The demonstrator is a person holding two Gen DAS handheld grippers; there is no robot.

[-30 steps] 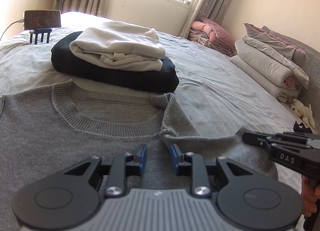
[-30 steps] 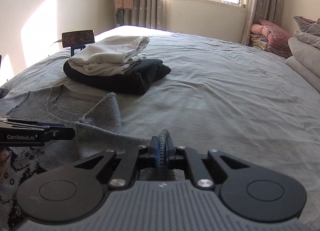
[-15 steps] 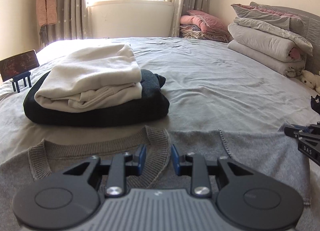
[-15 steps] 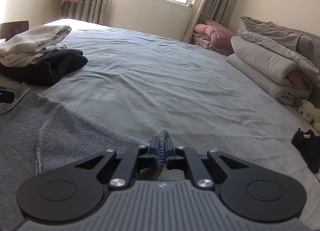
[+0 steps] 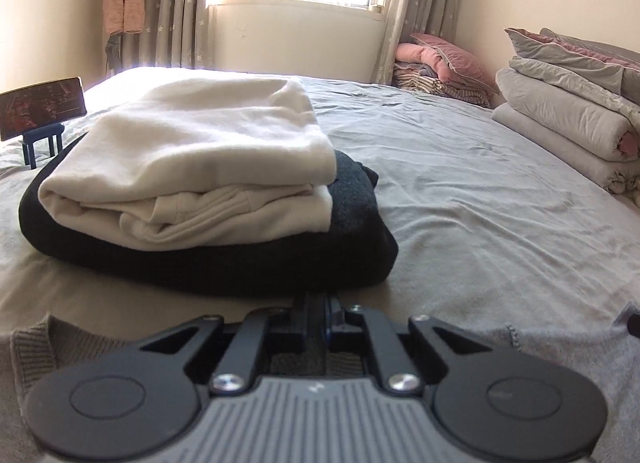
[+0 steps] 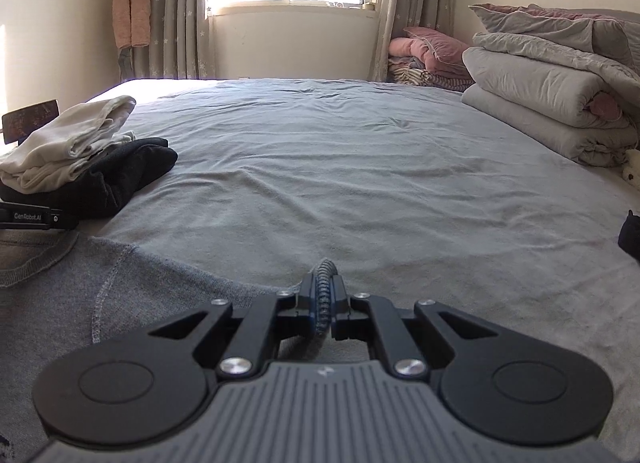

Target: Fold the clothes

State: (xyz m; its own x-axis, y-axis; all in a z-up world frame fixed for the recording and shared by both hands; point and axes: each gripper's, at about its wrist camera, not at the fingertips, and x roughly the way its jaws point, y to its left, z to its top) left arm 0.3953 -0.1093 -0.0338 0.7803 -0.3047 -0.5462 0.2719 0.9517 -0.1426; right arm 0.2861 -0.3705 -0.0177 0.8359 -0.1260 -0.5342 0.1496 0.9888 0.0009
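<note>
Sweater (image 6: 120, 295) lies on the grey bed (image 6: 360, 183), both grippers' fingers clamped on its edge.

Only legible txt: "GenRobot.AI", white on the black left gripper (image 6: 38, 217), seen at left edge of right wrist view.

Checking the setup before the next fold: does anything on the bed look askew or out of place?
Nothing stands out. The white garment sits squarely on the dark garment. The grey sweater lies flat, and the right gripper is shut on its edge. The left gripper is shut at its collar.
</note>
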